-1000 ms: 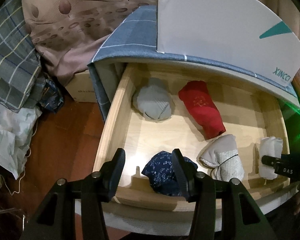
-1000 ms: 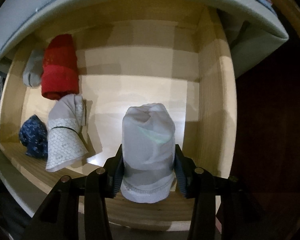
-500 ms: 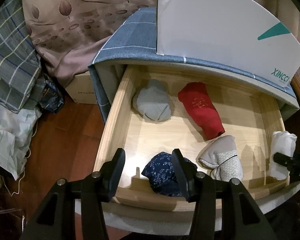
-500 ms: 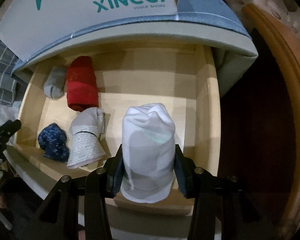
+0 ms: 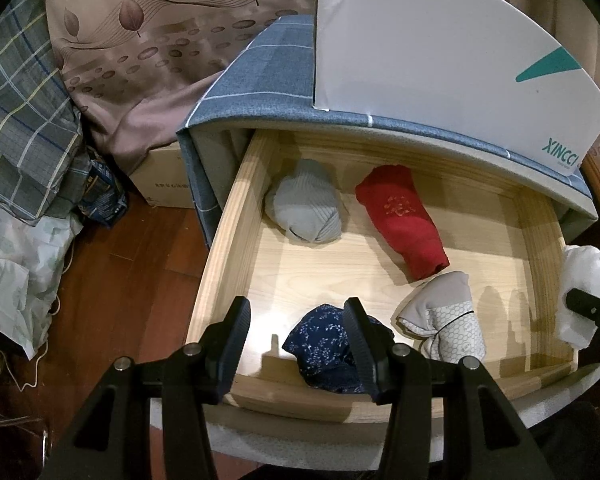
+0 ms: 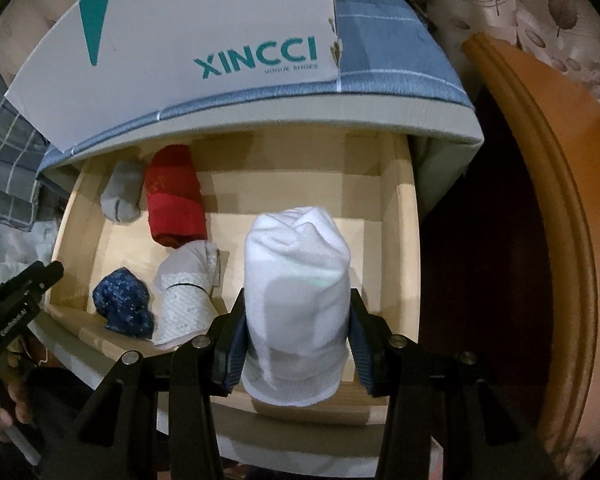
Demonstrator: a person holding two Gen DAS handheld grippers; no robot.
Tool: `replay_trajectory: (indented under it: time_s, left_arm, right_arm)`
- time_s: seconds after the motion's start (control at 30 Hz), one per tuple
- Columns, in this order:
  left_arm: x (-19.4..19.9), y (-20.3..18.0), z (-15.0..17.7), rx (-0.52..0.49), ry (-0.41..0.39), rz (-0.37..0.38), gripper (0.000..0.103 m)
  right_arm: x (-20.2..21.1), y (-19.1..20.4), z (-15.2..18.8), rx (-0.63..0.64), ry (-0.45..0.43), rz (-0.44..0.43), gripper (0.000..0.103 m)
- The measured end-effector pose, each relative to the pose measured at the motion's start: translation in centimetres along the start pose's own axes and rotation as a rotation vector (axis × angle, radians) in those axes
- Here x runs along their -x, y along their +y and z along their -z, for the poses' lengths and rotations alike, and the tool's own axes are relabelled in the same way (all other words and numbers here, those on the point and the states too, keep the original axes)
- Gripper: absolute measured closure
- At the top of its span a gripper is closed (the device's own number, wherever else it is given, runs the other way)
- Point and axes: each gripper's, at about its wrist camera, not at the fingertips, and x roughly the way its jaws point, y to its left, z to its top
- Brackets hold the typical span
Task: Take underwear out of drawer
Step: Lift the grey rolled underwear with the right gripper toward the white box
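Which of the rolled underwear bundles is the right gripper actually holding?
The white roll, clamped between the right gripper's fingers above the drawer. The grey, red, navy and honeycomb-print bundles lie inside, untouched.

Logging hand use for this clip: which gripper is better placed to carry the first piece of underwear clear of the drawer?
Right. The right gripper is shut on the white rolled underwear, lifted over the drawer front. The left gripper hangs open, empty, above the navy floral roll.
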Motion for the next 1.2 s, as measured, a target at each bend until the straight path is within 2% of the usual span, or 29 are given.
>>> replay_trajectory:
  time_s: [0.8,1.2]
  left_arm:
    - [0.0,0.1,0.0,0.009,-0.002,-0.004,0.054]
    - [0.0,0.4,-0.1,0.029,-0.001,0.000,0.054]
  right_arm:
    - [3.3,0.7,-0.9,-0.005,-0.057,-0.026,0.061]
    - [8.3,1.2,-2.7,0.016,-0.163,-0.029,0.061]
